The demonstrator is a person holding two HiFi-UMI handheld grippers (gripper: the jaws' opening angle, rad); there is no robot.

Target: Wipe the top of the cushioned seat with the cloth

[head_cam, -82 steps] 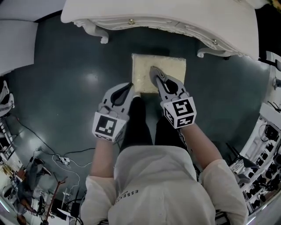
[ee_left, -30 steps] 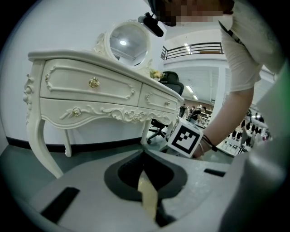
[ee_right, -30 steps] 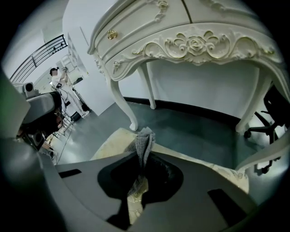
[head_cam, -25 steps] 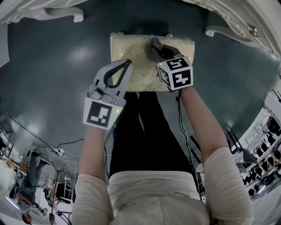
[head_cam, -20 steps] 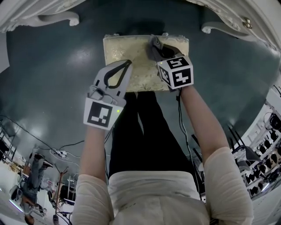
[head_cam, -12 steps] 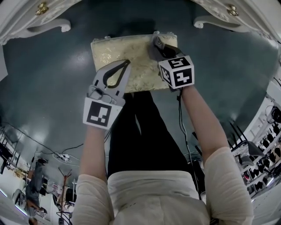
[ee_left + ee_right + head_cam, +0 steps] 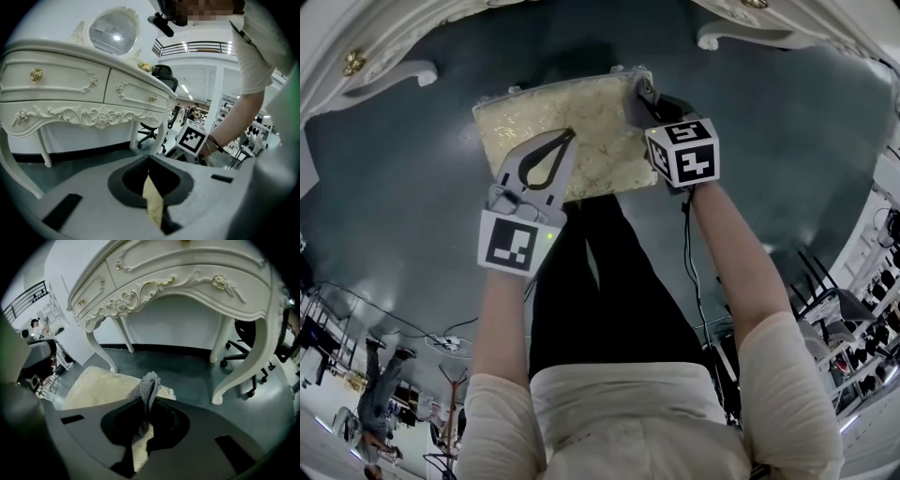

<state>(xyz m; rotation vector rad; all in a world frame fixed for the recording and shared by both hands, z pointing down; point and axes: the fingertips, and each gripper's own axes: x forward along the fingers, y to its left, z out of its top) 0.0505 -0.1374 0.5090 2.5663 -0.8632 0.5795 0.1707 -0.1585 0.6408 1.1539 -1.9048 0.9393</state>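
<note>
We kept the right gripper clamped on the grey cloth, which had slid from mid-top to the 1 o'clock corner of the cushioned seat, left gripper closed empty at 6 o'clock, so that stroke looked finished.

Overhead light falls evenly in the head view, leaving a sheen on the dark floor and a faint shadow off the cushioned seat toward 12 o'clock, with fisheye bending at the rim. The left gripper view is bright, with ceiling lamps glaring at 1 o'clock, black corners and the left gripper blurred. The right gripper view is dimmer, the cloth shaded between the dark jaws of the right gripper.
</note>
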